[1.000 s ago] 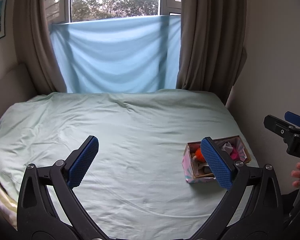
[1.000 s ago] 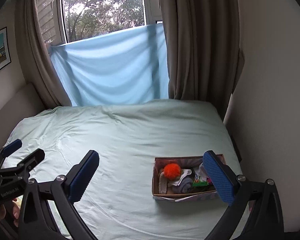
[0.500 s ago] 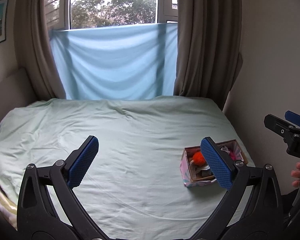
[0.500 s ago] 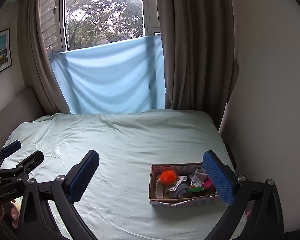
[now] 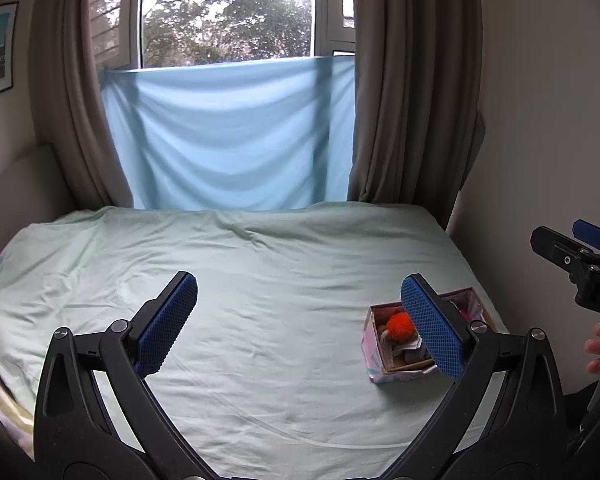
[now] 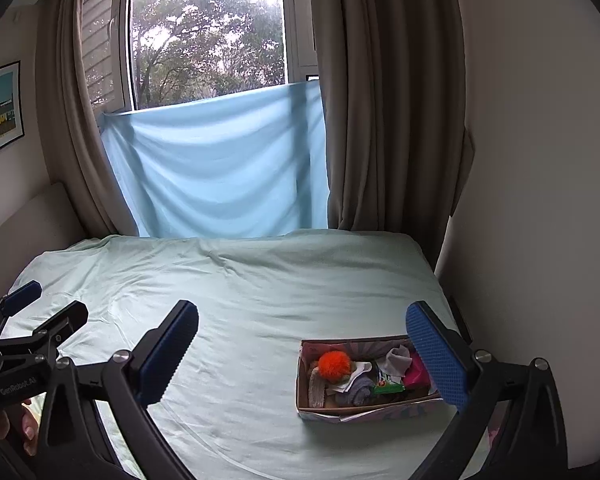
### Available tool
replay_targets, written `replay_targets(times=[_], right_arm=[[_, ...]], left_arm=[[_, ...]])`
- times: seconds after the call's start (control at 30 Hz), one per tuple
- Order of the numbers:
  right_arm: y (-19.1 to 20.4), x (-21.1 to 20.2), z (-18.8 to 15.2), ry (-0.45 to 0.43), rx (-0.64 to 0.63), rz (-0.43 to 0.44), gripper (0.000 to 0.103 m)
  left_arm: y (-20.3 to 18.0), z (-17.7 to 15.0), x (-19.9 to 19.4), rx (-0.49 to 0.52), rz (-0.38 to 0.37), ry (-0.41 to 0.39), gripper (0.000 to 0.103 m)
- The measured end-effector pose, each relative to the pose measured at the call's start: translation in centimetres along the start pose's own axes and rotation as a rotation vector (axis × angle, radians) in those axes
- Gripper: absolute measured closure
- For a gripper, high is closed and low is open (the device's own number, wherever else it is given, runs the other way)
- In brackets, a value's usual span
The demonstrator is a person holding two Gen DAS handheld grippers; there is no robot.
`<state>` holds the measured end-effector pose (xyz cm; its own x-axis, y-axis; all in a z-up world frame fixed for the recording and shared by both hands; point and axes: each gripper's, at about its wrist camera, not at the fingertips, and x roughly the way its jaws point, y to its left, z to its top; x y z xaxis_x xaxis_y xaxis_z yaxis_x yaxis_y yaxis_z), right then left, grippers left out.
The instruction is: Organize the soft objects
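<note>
Both jaws wide, empty: left gripper [image 5: 296, 320], right gripper [image 6: 304, 348]. Risk: light box [image 6: 364, 408] (crammed) slides or tips on soft bedsheet [image 6: 240, 300] when probed.

I see soft daylight from the far window [image 5: 228, 12], its glass blown out white. The bed sheet [image 5: 260, 280] is evenly, dimly lit with faint shadows. Fisheye bending and dark vignetting mark the edges; focus is sharp.
</note>
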<state>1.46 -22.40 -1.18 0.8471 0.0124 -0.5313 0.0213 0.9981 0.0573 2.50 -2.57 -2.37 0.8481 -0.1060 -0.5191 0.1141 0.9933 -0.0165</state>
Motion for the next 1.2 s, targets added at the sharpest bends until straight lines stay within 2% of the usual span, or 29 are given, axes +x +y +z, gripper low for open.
replay_targets(times=[0.77,1.2], right_arm=[[-0.26,0.41,0.66,0.004,-0.005,0.012,0.000],[-0.41,0.80,0.91,0.004,-0.019,0.015,0.000]], left_arm=[[-0.96,0.77,0.33,0.021,0.017,-0.008,0.001],[-0.30,0.85,0.11,-0.003,0.029,-0.024,0.001]])
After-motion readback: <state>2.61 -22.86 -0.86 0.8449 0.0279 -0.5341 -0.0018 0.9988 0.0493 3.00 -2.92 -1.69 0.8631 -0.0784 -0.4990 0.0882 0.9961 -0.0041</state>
